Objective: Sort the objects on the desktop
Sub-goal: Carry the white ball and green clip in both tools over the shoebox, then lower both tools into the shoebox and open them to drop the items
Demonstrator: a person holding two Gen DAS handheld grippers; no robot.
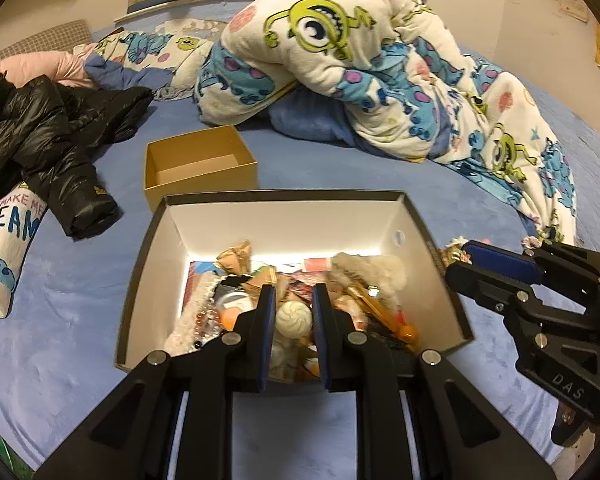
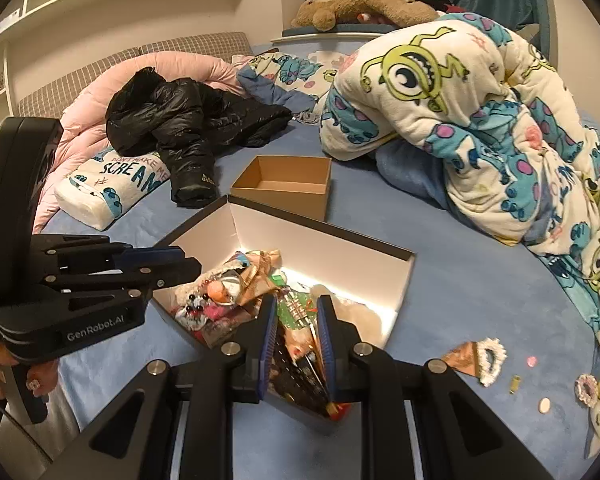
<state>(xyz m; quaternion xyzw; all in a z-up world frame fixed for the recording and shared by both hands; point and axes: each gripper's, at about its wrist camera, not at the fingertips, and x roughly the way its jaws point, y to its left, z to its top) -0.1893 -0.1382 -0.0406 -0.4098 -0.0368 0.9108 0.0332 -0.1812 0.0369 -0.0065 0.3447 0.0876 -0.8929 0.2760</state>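
Observation:
A black shoebox (image 1: 436, 252) with a white inside sits on the blue bed and holds several small trinkets. My left gripper (image 1: 293, 304) hangs over its near edge, jaws a hand's width apart around a white ridged ball (image 1: 294, 319); contact is unclear. It also shows from the side in the right wrist view (image 2: 180, 264). My right gripper (image 2: 296, 316) is open above the shoebox (image 2: 340, 240), over the green card and dark clutter. It shows in the left wrist view (image 1: 468, 260) beside the box's right wall. An empty brown cardboard box (image 1: 204, 168) stands behind; it also shows in the right wrist view (image 2: 284, 184).
A black puffer jacket (image 1: 48, 128) and a white "scream" pillow (image 1: 4, 240) lie left. A monster-print blanket (image 1: 380, 80) is heaped behind and right. Loose trinkets lie on the sheet at right: a lace-trimmed piece (image 2: 480, 358), a coin (image 2: 544, 405), a small flower (image 2: 588, 388).

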